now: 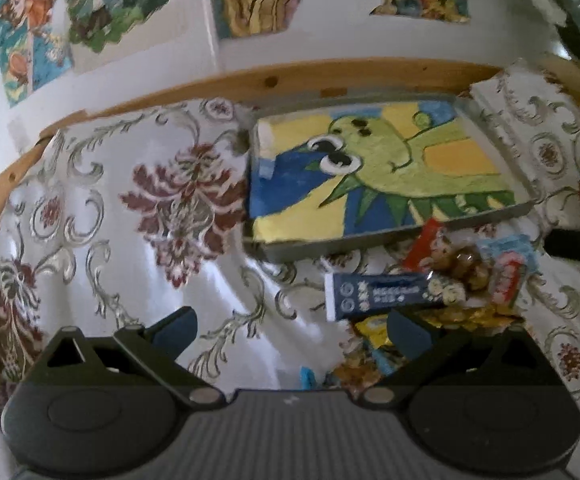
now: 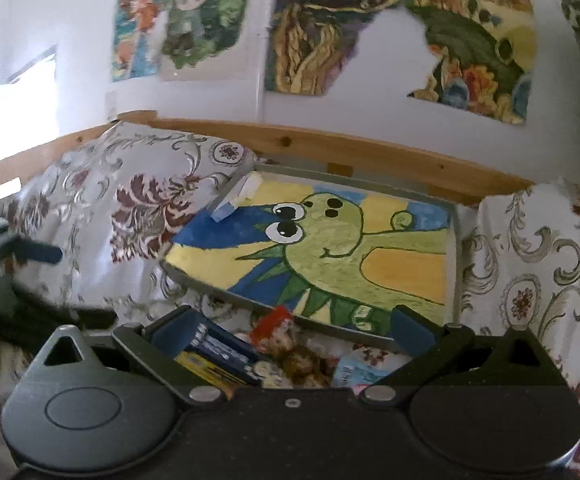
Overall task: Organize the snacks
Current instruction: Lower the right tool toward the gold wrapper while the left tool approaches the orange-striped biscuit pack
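The flowery bedcover [image 1: 102,216] is lying under everything. The painted tray [image 2: 457,256] is sitting flat by the wooden rail [image 2: 354,148], ready for snacks. You are hanging your right gripper [image 2: 290,332], spread wide, over the snack pile [image 2: 290,356]. Your left gripper [image 1: 290,330], wide too, is waiting beside the dark blue packet [image 1: 374,292], maybe biscuits.

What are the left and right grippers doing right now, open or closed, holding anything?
Left gripper: open, holding nothing, beside the snack pile.
Right gripper: open, holding nothing, over the snack pile.
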Available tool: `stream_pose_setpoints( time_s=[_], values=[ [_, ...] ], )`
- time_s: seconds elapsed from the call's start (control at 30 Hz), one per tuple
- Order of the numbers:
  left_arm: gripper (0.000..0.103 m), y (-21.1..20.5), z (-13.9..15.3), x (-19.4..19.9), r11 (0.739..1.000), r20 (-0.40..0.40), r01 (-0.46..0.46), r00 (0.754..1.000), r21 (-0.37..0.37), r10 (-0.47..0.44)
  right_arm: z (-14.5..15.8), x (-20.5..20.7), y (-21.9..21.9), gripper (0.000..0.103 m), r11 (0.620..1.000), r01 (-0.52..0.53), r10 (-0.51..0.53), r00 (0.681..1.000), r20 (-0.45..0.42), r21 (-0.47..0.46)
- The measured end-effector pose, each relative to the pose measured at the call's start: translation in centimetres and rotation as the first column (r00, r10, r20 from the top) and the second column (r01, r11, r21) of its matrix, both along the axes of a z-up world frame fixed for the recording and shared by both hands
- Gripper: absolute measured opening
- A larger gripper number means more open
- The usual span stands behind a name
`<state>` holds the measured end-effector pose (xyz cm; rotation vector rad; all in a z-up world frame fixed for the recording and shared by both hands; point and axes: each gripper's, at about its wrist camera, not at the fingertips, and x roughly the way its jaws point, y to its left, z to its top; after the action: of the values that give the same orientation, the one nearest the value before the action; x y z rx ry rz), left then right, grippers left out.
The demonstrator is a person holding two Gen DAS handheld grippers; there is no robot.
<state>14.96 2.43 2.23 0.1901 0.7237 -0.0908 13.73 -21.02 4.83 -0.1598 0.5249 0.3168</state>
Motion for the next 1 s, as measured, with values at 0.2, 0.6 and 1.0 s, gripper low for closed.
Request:
stream_pose_setpoints(
  time_s=[0.2,0.6,1.0],
  values=[
    [0.103,-0.5,-1.6,0.0,0.998,0.031,0.055,0.998,0.043,-0.056,-2.6,-1.2,0.3,0.102,0.983,-0.155,0.153,0.988,-0.029,-0.097],
    [0.103,-1.4,-5.2,0.3,0.980,-0.056,0.197,0.979,0.036,-0.194,-6.2,0.5,3.0,0.102,0.943,-0.214,0.192,0.975,-0.107,-0.255],
    [0.103,-5.9,-6.7,-1.5,0.866,-0.086,0.500,0.863,0.010,-0.497,-8.0,1.8,2.2,0.085,0.935,-0.231,0.183,0.964,-0.194,-0.269]
  ],
)
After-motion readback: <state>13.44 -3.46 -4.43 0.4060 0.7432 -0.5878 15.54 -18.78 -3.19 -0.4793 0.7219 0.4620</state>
